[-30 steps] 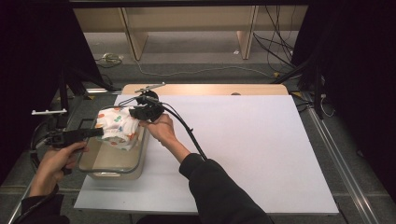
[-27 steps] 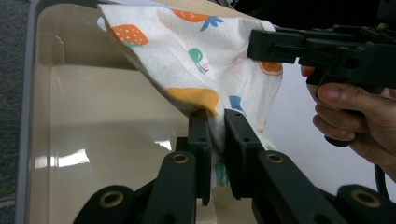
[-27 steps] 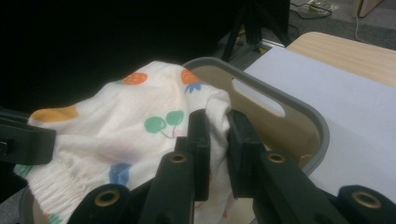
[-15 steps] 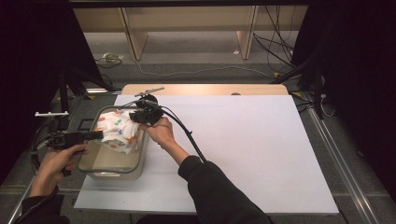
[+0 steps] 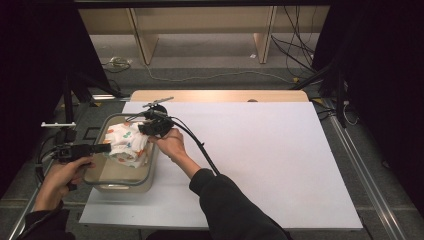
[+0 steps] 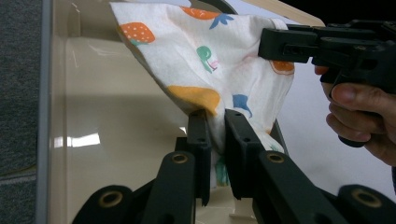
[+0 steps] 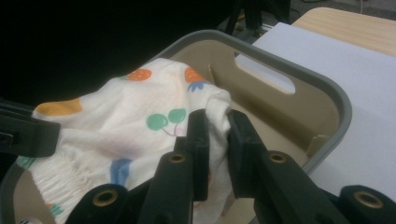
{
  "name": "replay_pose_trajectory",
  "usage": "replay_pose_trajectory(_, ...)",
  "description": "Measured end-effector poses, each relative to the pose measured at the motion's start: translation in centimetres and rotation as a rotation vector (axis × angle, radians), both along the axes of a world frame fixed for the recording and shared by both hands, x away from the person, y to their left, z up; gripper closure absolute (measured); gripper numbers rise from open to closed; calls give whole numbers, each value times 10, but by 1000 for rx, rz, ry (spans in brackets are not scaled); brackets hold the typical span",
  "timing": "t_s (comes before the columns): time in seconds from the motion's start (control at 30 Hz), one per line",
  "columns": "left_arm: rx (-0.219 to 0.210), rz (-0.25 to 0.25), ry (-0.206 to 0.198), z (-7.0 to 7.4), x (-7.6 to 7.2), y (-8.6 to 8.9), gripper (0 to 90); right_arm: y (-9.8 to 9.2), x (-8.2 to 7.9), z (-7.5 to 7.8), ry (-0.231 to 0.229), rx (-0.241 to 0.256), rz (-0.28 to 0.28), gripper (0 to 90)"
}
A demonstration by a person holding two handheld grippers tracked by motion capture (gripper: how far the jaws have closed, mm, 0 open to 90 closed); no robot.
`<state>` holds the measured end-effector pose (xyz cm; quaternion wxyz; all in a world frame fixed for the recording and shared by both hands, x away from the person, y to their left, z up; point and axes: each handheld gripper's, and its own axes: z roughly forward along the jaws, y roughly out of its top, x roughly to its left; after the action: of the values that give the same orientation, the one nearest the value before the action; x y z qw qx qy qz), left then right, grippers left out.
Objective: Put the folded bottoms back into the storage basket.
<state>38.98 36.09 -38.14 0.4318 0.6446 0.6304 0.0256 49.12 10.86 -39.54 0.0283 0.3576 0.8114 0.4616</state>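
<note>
Both tools grip the white cotton garment printed with orange, green and blue fruit (image 5: 127, 145): the left tool (image 6: 215, 122) pinches a fold near one edge, the right tool (image 7: 214, 122) clamps another bunch of the cloth. It hangs partly inside the beige plastic bin with a grey rim (image 5: 111, 179) at the left of the white surface (image 5: 260, 150) (its lower part looks near the bin floor). Lowering seems mostly done; release remains. One forearm reaches across from the right; the left hand (image 5: 57, 176) holds low beside the bin.
</note>
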Motion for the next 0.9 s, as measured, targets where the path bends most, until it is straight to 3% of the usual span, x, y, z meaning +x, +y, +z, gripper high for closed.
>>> replay_pose_trajectory(0.4, 18, 6, 34, -10, 3, 0, 811, 3, -1, -10, 18, -13, 0, 791)
replay_pose_trajectory(0.47, 15, 13, 36, -11, 3, 0, 803, 3, -1, -11, 35, -17, -2, 687)
replay_pose_trajectory(0.5, 17, 24, 33, -11, 3, 0, 766, 3, 0, -12, 57, -18, -11, 557)
replay_pose_trajectory(0.53, 28, 41, 42, -12, 4, 0, 665, 3, 1, -13, 70, -16, -14, 446)
replay_pose_trajectory(0.57, 45, 50, 62, -13, 6, -2, 480, 3, 2, -13, 81, -14, -19, 369)
replay_pose_trajectory(0.67, 80, 64, 75, -14, 8, -6, 311, 1, 2, -8, 48, -1, -31, 327)
replay_pose_trajectory(0.77, 89, 68, 63, -12, 7, -7, 282, -3, 4, -2, 45, 34, -37, 324)
replay_pose_trajectory(0.9, 97, 52, 56, -10, 8, -12, 270, -9, 5, 5, 34, 36, -43, 323)
